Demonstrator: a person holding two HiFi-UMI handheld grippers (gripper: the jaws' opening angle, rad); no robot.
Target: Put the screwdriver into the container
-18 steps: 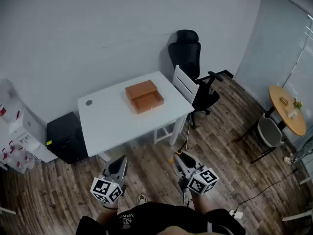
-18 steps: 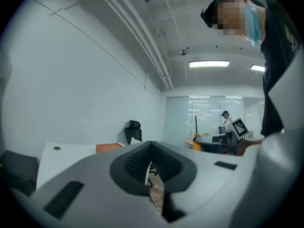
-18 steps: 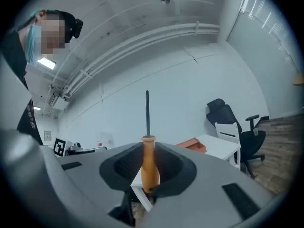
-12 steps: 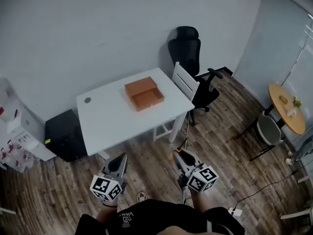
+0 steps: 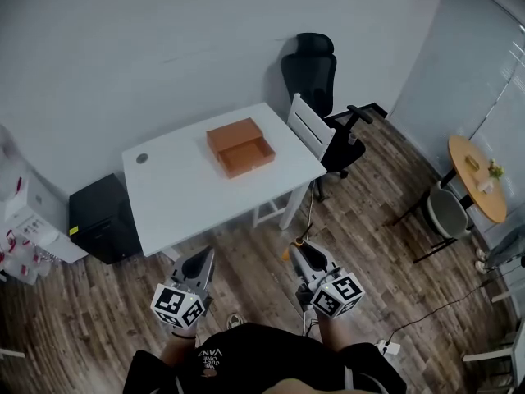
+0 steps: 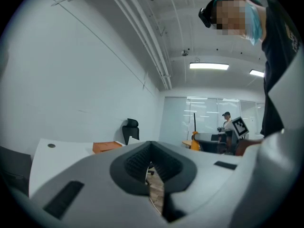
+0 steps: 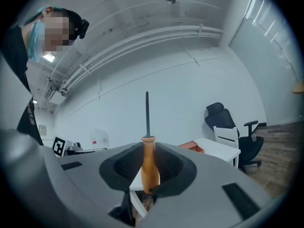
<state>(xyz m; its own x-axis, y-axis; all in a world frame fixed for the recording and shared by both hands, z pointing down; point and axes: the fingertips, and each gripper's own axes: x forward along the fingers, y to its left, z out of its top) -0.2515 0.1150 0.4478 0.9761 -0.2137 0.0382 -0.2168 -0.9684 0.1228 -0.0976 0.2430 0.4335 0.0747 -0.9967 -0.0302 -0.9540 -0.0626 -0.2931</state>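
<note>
Only gripper views show clearly: right claw (image 7: 148,171) grips screwdriver (image 7: 149,163); left claw (image 6: 151,169) clenched.

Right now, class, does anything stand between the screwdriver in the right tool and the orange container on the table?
Nothing visible does. The right tool is shut on the screwdriver; only open wood floor and bare white table lie between it and the orange container. The white chair stands beside the table, off that line.

Dim, cool, even light from ceiling panels (image 6: 209,66), soft shadows, heavy fisheye warp and vignetting, close foreground blurred.
</note>
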